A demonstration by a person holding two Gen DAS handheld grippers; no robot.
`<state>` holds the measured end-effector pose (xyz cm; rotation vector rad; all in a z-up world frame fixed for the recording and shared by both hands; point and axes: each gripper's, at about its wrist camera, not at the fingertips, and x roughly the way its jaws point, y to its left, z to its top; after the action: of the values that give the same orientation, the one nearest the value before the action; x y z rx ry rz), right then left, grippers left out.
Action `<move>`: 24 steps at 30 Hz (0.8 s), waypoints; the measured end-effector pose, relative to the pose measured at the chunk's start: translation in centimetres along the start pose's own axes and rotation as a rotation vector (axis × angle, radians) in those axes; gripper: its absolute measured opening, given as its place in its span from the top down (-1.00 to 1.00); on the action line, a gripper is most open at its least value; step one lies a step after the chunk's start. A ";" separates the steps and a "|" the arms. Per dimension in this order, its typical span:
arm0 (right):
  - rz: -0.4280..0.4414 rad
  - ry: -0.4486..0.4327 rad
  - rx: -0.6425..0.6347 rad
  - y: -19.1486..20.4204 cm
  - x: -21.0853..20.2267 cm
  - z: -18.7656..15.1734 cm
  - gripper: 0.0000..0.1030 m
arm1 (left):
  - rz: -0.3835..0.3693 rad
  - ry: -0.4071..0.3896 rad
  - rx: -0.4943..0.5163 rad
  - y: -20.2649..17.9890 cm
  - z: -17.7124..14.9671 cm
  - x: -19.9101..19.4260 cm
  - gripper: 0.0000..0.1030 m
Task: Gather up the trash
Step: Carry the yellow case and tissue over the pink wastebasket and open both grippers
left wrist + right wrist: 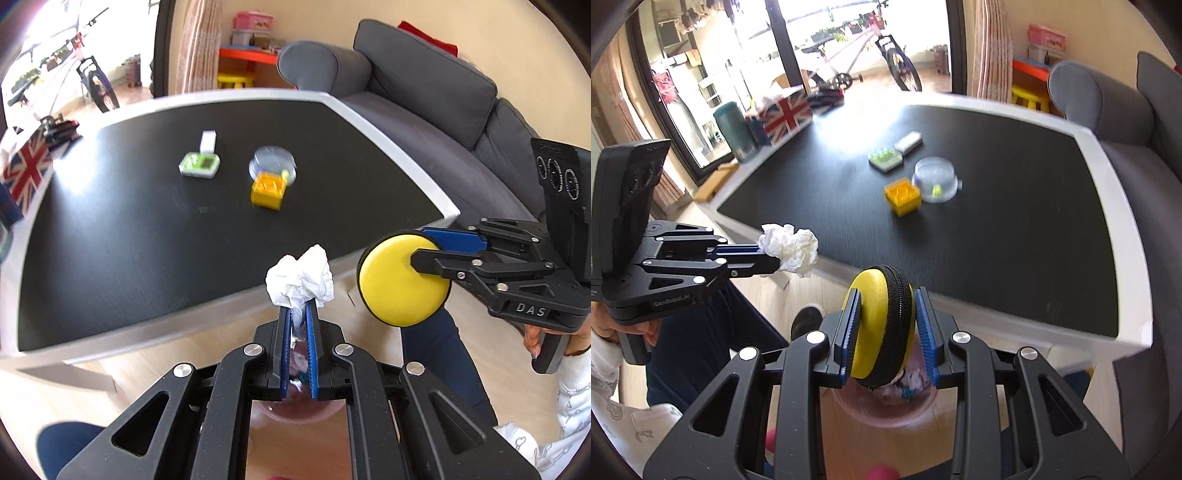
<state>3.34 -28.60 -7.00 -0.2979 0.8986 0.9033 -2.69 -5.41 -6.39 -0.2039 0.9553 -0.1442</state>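
White tissue (300, 275): left hand-held gripper (299, 314); yellow case (882, 325): right hand-held gripper (888, 306)

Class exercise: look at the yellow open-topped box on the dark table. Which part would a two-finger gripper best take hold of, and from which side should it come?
Probably from above, pads closing on two opposite outer walls of the yellow box. Its sides are flat and parallel. Choose the pair not facing the clear dome lid, which sits right beside one wall and crowds a finger there.

Sunlit living room.
Black-topped, white-rimmed desk (388, 147) beside grey fabric sofa (424, 85); pale wooden floor (147, 365); bright glass doors (849, 37).
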 end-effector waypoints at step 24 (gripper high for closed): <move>-0.015 0.031 0.093 -1.6 1.4 -2.3 -0.82 | -0.039 0.073 -0.011 -0.8 -2.6 1.8 0.85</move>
<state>3.78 -30.13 -9.75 -0.2388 0.9627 0.8427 -3.78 -6.83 -9.07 -0.2288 1.0250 -0.1830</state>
